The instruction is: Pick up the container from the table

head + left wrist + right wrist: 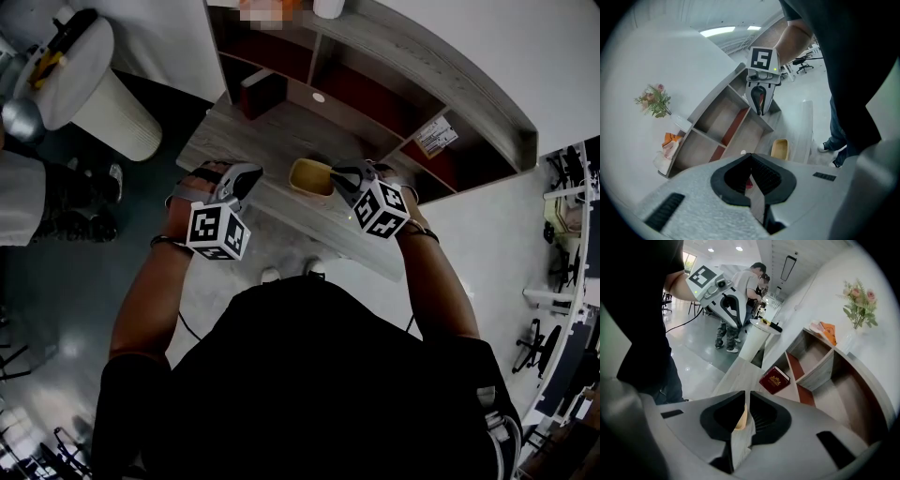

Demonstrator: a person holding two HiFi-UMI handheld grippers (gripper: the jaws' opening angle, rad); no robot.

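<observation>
Both my tongs are pressed together, holding nothing. My right tongs point(343, 177) are nearer the job: in the head view the yellow container point(310, 176) lies at their 9 o'clock, just beside the tips, and a sliver of it shows through the slit between their pads. From my left tongs point(247, 178) it lies at 3 o'clock, farther off. It sits open side up near the front edge of the surface point(281, 131); I judge it oblong, long axis running front to back. The right must spread first. Beyond lies a red book point(262, 92)
</observation>
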